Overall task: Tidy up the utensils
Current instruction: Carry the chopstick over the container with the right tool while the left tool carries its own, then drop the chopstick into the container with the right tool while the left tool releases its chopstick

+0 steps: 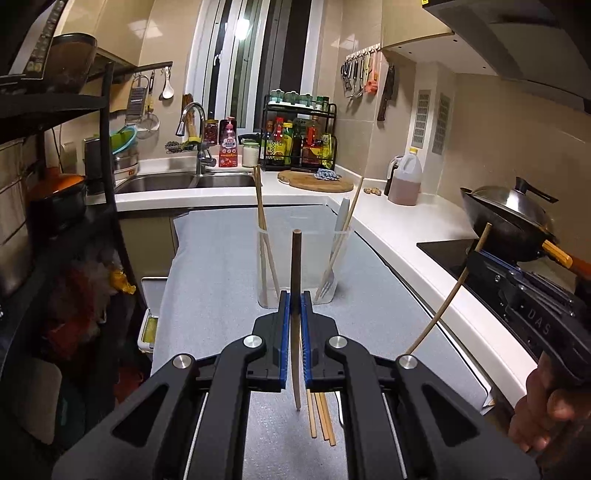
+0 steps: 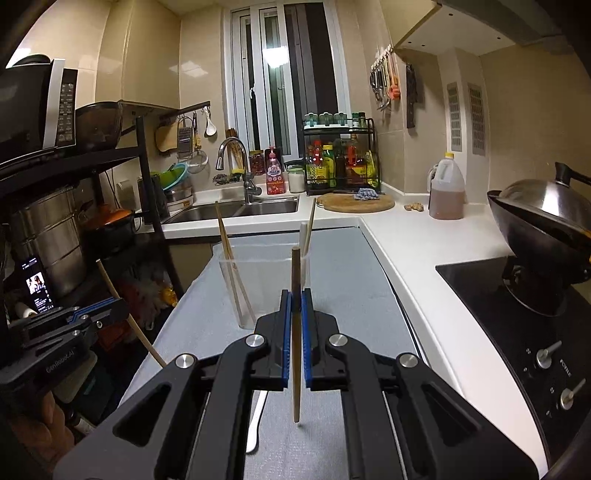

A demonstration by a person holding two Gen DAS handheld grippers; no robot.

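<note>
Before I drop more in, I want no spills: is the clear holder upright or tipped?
Upright. The clear holder stands flat on the grey mat, with chopsticks leaning inside.

Right claw [image 2: 295, 299] clamps one chopstick [image 2: 295, 369] (near vertical) above the grey surface [image 2: 354, 295], before the clear holder [image 2: 258, 266].

Your two views show a warm, dim, yellowish indoor light. A bright lamp reflection glares in the dark window [image 1: 243, 26] [image 2: 275, 59], and the wall tiles [image 2: 147, 66] carry soft sheen. The surface [image 1: 221, 266] [image 2: 351, 280] is evenly lit, with faint shadows. The left shelves [image 1: 55, 221] sink into darkness. Fisheye distortion bends walls and edges outward; the corners go black. Focus is fairly sharp, slightly grainy.
</note>
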